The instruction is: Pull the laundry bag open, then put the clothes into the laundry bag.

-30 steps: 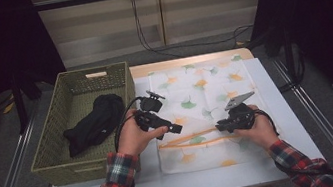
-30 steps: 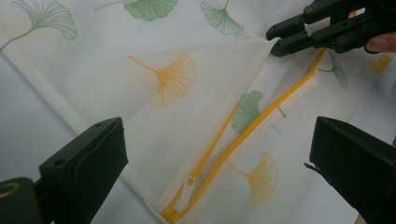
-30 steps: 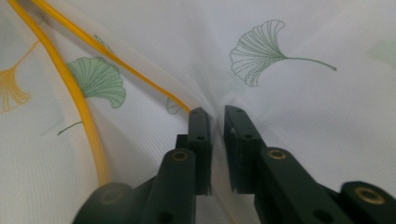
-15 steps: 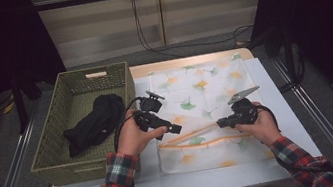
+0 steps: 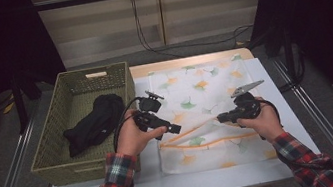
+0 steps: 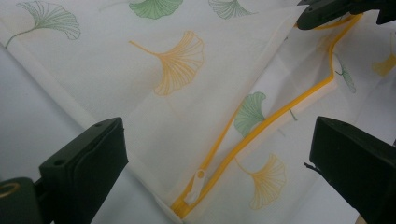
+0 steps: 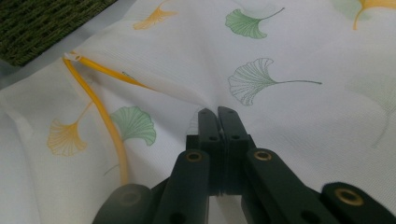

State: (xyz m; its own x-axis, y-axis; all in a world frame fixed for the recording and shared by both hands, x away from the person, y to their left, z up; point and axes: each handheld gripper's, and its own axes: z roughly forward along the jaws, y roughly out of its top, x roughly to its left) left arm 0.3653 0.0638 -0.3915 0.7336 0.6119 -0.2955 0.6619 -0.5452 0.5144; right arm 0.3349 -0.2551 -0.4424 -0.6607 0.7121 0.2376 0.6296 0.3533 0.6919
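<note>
On the white table (image 5: 159, 186), close to the person, lies a see-through bag (image 5: 199, 118) with leaf pictures and a yellow zipper (image 6: 261, 126). Over its near left corner the left gripper (image 5: 172, 129) holds its jaws wide apart with nothing in them, while the right gripper (image 7: 218, 116) is squeezed tight on the bag's top layer by the zipper, pulling it up a bit. Farther left, a green basket (image 5: 55, 141) holds a black cloth (image 5: 93, 123).
</note>
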